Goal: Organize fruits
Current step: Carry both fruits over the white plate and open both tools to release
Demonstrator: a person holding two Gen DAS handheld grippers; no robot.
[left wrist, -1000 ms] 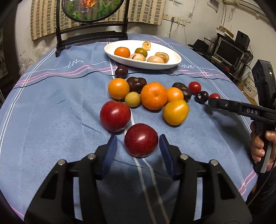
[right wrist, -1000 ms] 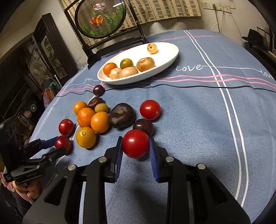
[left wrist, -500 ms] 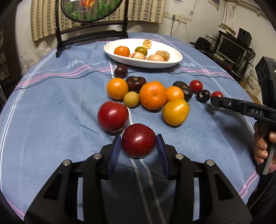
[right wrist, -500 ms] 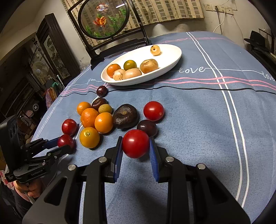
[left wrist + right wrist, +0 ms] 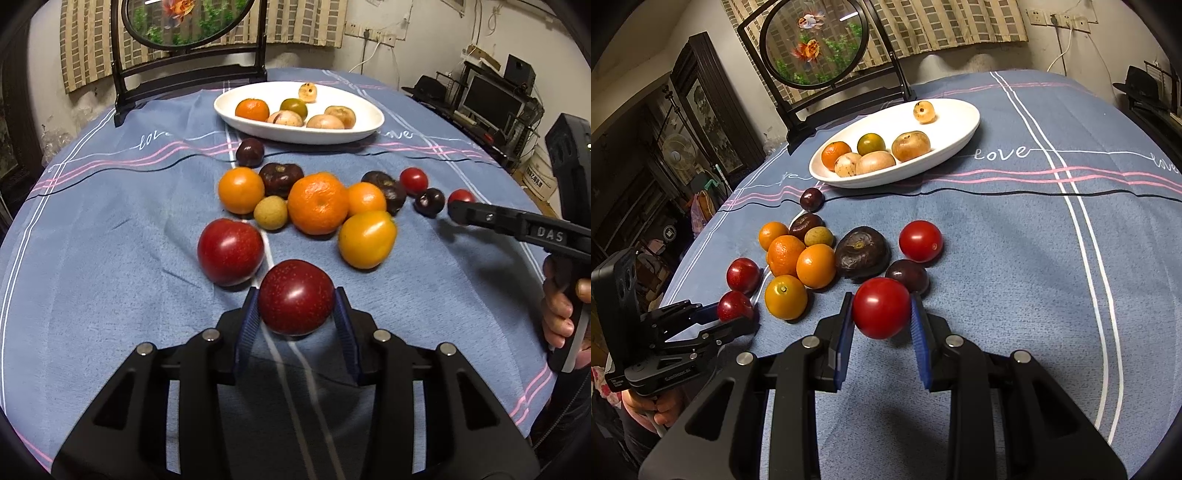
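Note:
My left gripper (image 5: 294, 300) is shut on a dark red plum (image 5: 295, 291) at the near end of the fruit cluster; the same gripper (image 5: 733, 317) and plum (image 5: 733, 305) show at the left of the right wrist view. My right gripper (image 5: 881, 307) is shut on a red tomato (image 5: 881, 314), its blue pads (image 5: 845, 325) pressing both sides. In the left wrist view the right gripper (image 5: 458, 213) reaches in from the right with the tomato (image 5: 461, 195) at its tip. A white oval dish (image 5: 371, 123) (image 5: 967, 127) holds several fruits at the back.
Loose on the blue tablecloth (image 5: 110, 229) lie a second red plum (image 5: 229, 251), several oranges (image 5: 317, 203), a yellow fruit (image 5: 367, 238), dark wrinkled fruits (image 5: 862, 252), a dark plum (image 5: 907, 275) and another tomato (image 5: 920, 241). A round framed screen (image 5: 816, 44) stands behind the dish.
The left jaws have closed from either side of the dark red plum onto it. The right gripper has kept its hold on the tomato and stayed put.

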